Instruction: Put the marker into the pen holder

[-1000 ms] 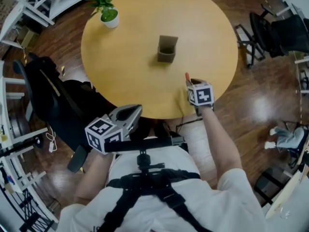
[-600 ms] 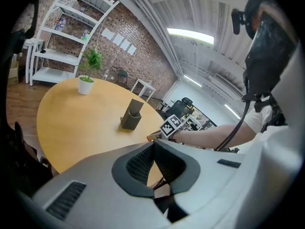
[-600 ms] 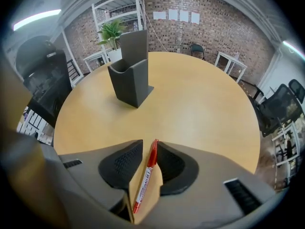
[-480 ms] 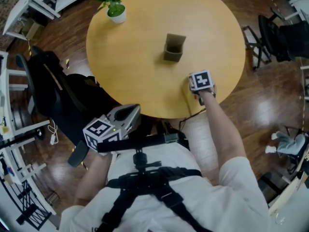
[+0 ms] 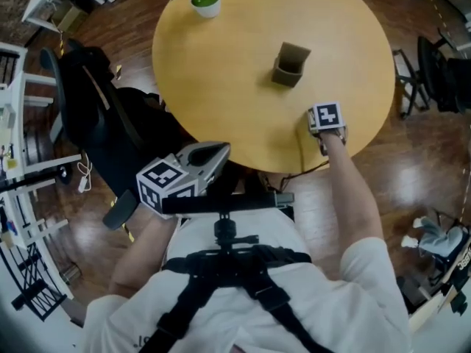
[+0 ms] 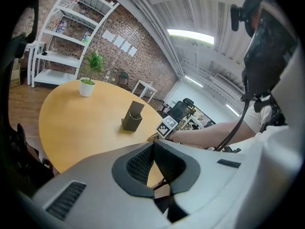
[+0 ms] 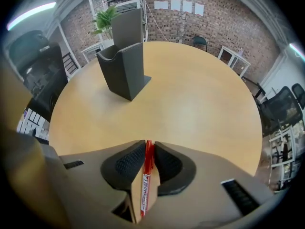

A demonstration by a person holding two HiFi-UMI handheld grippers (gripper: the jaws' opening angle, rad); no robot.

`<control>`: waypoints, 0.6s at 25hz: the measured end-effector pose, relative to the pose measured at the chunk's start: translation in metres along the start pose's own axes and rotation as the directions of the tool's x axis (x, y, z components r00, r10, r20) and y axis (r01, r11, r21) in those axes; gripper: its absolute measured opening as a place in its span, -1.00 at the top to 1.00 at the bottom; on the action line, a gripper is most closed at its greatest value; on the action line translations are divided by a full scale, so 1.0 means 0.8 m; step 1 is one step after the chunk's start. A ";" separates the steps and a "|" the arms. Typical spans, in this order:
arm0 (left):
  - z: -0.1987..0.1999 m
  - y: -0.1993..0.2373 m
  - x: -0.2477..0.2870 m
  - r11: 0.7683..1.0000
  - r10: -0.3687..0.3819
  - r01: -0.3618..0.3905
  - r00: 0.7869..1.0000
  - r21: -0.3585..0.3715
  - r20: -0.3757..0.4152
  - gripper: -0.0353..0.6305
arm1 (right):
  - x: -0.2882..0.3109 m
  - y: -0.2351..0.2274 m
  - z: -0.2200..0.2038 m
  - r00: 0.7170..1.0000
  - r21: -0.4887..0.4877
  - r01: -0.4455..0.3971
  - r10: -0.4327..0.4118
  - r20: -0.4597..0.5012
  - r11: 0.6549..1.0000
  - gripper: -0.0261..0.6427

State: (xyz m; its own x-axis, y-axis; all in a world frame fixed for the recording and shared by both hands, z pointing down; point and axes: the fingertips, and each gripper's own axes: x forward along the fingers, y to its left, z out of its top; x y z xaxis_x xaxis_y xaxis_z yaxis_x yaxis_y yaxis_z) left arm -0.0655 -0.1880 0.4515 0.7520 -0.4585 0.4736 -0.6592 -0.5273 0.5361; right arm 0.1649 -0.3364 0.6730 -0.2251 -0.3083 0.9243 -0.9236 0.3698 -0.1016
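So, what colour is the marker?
The marker is red; the right gripper view shows it best.

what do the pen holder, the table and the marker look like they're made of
The pen holder looks like matte dark grey plastic: flat even walls, no sheen. The table is wood or wood-look laminate, hard to say which: smooth tan top, soft reflection. The marker is likely plastic: smooth red barrel, white printed label.

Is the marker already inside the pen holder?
No: the red marker lies between the closing jaws of the right tongs, while the pen holder stands apart, farther across the table.
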 end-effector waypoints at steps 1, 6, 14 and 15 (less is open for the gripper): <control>0.001 -0.002 -0.001 1.000 0.002 -0.002 1.000 -0.003 -0.004 0.90 | -0.001 0.001 -0.001 1.000 -0.004 0.006 -0.006 0.000 1.000 0.72; 0.000 -0.005 -0.003 1.000 -0.002 0.002 1.000 -0.003 -0.012 0.90 | -0.011 0.006 0.001 1.000 0.009 0.005 -0.005 0.015 1.000 0.73; 0.004 -0.008 0.002 1.000 -0.016 0.016 1.000 0.000 0.002 0.90 | -0.095 -0.017 0.042 0.963 0.066 0.071 -0.086 0.256 0.995 0.73; 0.005 -0.008 0.003 1.000 -0.020 0.020 1.000 0.000 0.002 0.90 | -0.107 -0.017 0.052 0.949 0.083 0.058 -0.081 0.304 0.995 0.73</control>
State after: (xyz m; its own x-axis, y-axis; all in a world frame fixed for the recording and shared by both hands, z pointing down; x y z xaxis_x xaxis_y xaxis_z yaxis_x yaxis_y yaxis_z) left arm -0.0595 -0.1885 0.4466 0.7647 -0.4495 0.4618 -0.6444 -0.5363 0.5450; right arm 0.1836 -0.3515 0.5798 -0.2330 -0.5891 0.7737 -0.9578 0.2767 -0.0778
